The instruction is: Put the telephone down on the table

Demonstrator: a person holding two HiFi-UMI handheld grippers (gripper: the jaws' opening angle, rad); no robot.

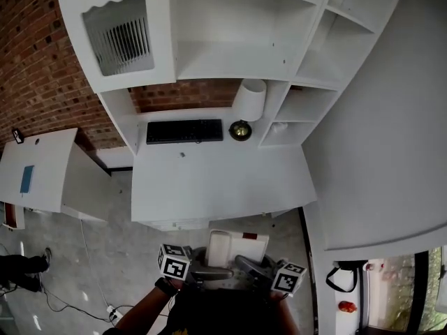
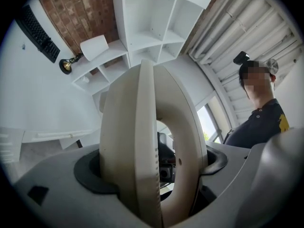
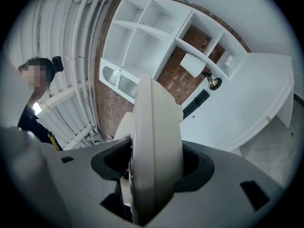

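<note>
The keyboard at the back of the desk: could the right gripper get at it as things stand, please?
Probably not: the right gripper is shut on the telephone, as is the left gripper, and the keyboard lies at the desk's far edge.

Head view. A white shelving unit (image 1: 237, 40) with open compartments stands against a red brick wall (image 1: 35, 61). At its left is a cabinet door (image 1: 122, 37) with a ribbed pane.

Below the shelves, a black keyboard (image 1: 184, 131) lies flat along the brick. Just to its right stands a lamp with a white shade (image 1: 249, 100) above a round brass base (image 1: 240, 130). A small white object (image 1: 279, 126) sits in the lowest right compartment.

Far left, a white side worktop (image 1: 49, 159) carries a blue rectangle (image 1: 26, 179). A thin cable (image 1: 87, 260) runs across the grey floor (image 1: 119, 257). At the left edge are a person's dark-clad legs (image 1: 24, 265).

Lower right are a black strap (image 1: 340, 279) and a red object (image 1: 347, 306), both too small to identify.
</note>
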